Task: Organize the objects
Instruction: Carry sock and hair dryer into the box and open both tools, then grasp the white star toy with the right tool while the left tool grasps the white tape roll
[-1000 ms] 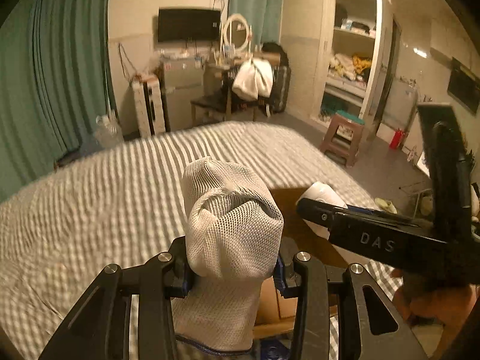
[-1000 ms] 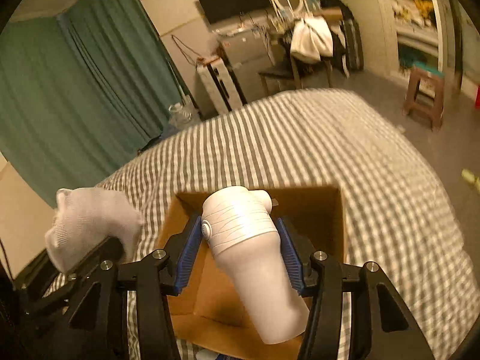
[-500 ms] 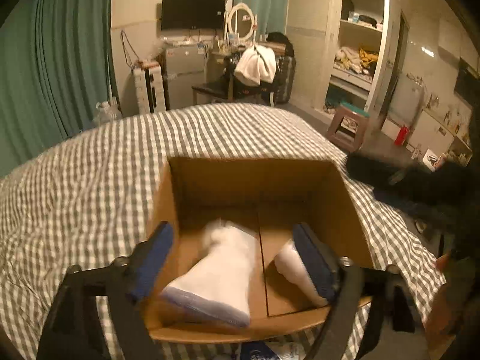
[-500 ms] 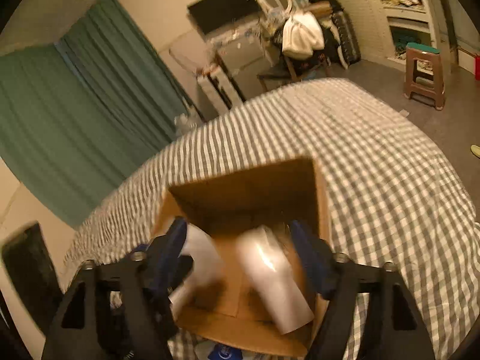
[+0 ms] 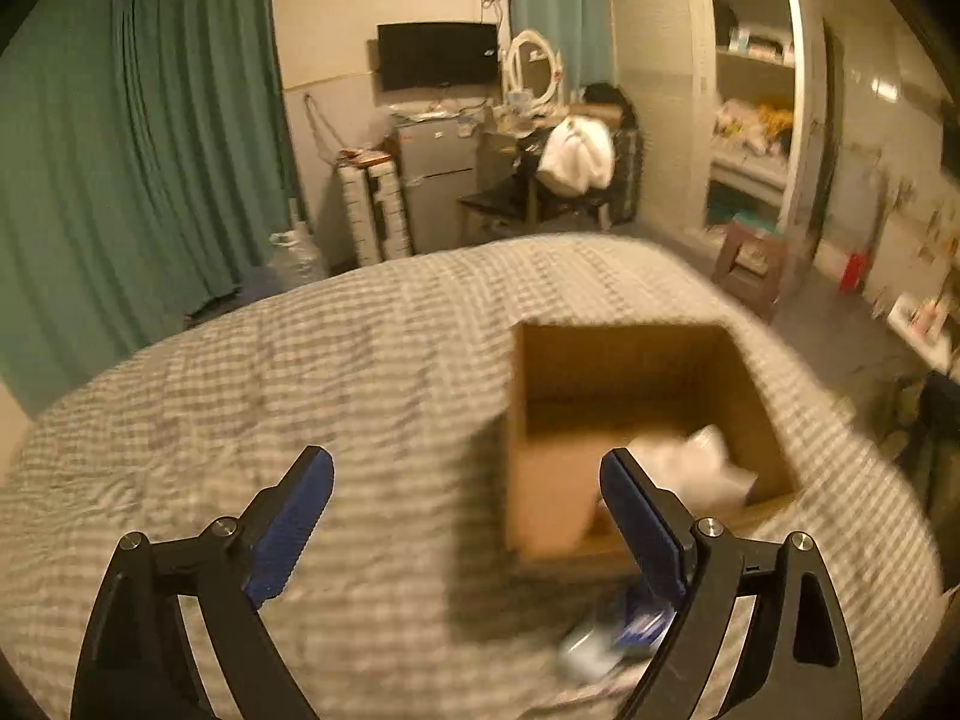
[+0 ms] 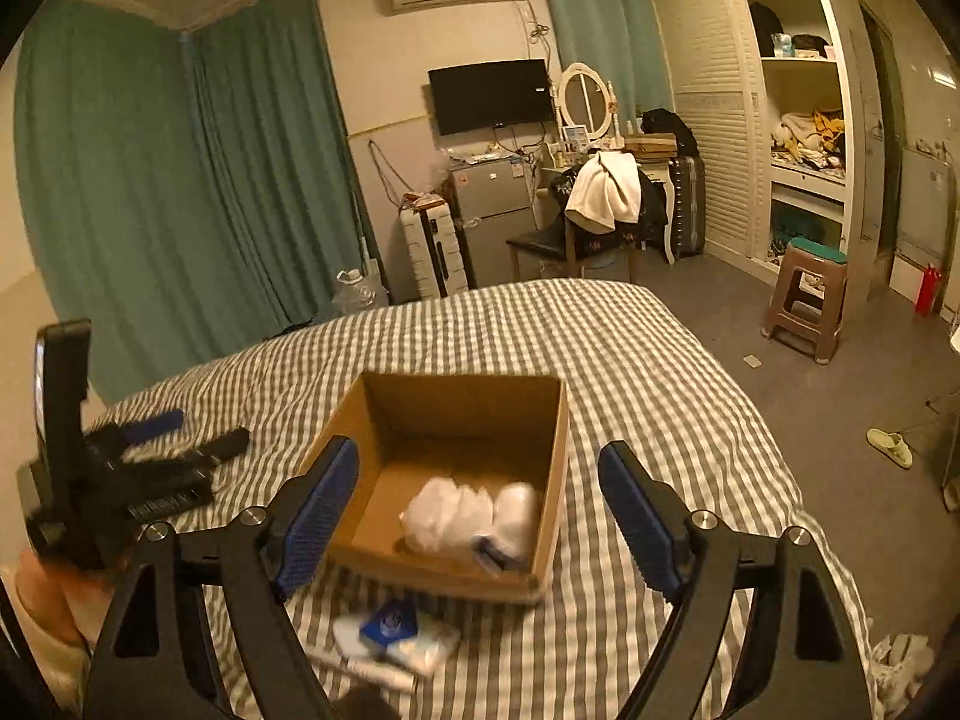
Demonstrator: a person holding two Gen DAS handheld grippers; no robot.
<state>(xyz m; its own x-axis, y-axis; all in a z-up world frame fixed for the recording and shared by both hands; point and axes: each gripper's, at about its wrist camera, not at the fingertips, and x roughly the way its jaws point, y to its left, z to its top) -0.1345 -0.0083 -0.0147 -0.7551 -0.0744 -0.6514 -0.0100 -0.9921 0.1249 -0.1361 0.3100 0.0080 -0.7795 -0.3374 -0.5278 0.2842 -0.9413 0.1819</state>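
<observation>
A: Starting at the left, what are the grippers doing?

B: The left gripper (image 5: 465,474) is empty, its jaws opening wide over the checked bedcover (image 5: 270,390). The right gripper (image 6: 480,480) is likewise opening with nothing between its pads, and it hangs in front of the cardboard box (image 6: 555,468).

A: And the task's things?

B: Two white items lie side by side on the box floor, by the near right wall: a mesh sock bundle (image 6: 441,510) and a smooth white cup (image 6: 516,510). I judge the sock soft and light, so it can be pinched anywhere across its bulk. The cup looks stiff and slick; it is better taken across its middle, squarely, or it may slip.

A: Anything left outside the box?

B: A flat white packet with a blue label (image 6: 390,630) lies on the cover just before the box. It looks thin, so probably light and floppy; I'd grip an edge.

A: The surface and the room?

B: The bedding is soft and will give under pressure. Beyond it are teal curtains (image 6: 150,180), a wall television (image 6: 489,95), and a stool (image 6: 807,300) to the right.
</observation>
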